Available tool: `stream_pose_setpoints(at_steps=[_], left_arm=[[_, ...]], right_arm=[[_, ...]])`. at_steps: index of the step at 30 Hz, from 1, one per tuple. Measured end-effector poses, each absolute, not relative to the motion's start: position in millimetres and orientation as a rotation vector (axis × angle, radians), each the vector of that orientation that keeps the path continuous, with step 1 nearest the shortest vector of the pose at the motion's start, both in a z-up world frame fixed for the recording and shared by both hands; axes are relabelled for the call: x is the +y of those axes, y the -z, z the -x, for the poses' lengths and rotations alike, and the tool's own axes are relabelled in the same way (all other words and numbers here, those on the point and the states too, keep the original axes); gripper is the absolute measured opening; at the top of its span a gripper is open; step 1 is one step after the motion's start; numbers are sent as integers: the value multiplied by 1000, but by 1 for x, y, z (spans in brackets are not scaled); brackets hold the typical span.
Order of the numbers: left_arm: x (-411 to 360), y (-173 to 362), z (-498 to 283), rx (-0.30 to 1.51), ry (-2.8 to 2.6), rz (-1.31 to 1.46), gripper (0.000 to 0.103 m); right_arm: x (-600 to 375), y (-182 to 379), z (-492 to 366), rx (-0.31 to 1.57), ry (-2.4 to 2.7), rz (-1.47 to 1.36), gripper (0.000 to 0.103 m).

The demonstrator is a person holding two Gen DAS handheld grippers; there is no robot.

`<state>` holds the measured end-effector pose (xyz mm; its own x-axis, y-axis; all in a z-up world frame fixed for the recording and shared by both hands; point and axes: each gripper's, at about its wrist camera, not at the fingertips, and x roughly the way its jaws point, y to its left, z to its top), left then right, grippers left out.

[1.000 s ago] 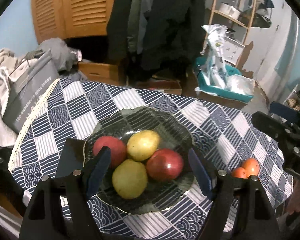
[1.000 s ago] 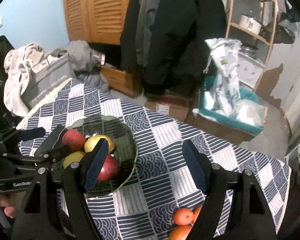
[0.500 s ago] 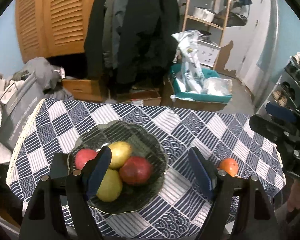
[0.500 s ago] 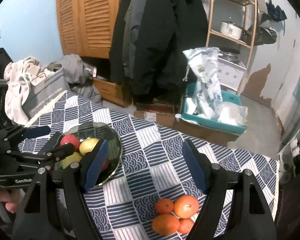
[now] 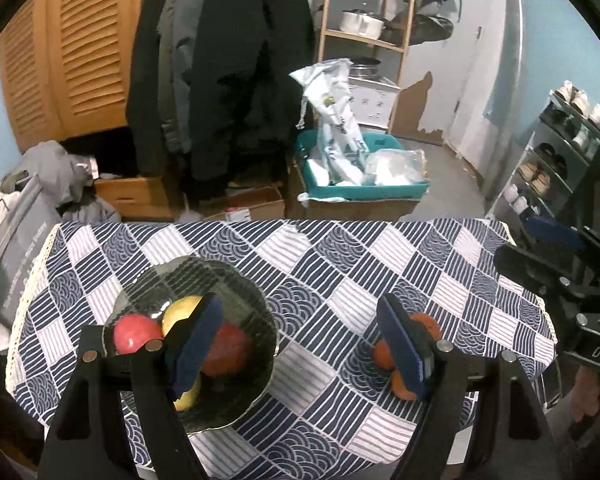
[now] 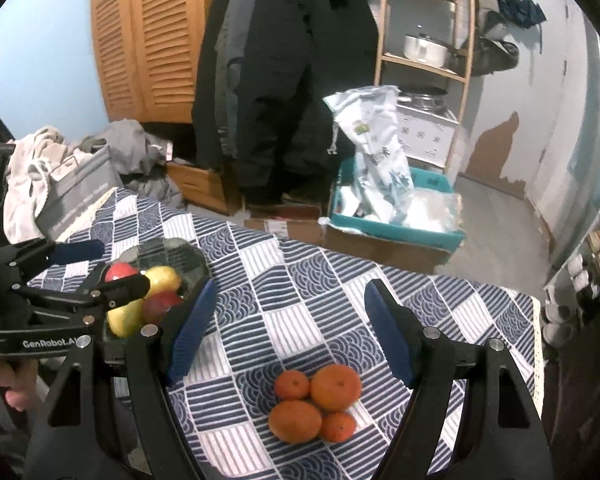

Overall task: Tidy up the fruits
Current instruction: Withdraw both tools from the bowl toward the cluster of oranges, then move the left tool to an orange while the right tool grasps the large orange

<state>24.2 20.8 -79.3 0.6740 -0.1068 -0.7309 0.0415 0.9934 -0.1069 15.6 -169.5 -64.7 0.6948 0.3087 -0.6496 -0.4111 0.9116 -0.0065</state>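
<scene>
Blue walls [image 6: 40, 40], louvered wooden wardrobe [image 6: 148, 40], open wooden shelf [image 6: 424, 60].

The left gripper [image 5: 300, 344] hangs above the checked tablecloth [image 5: 340, 264] with its jaws spread wide and nothing between them. To the left sits a dark glass plate [image 5: 256, 308] holding a red apple [image 5: 134, 334], a second red one [image 5: 230, 350] and yellow fruit [image 5: 180, 312] — partly hidden. Oranges [image 5: 382, 354] cluster behind the right finger; the right gripper [image 5: 548, 256] shows at the far-right edge.
</scene>
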Motion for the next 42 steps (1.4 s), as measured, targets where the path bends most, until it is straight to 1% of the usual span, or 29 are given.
stream_pose_setpoints(at_steps=[22,42], left_arm=[[-39,90,-38,856,159,1,81],[-54,169,-72,1031,128,-34,81]], right_arm=[[-233,90,-18,765,-312,100,77],[-233,186,-58,1046,-312,63,77]])
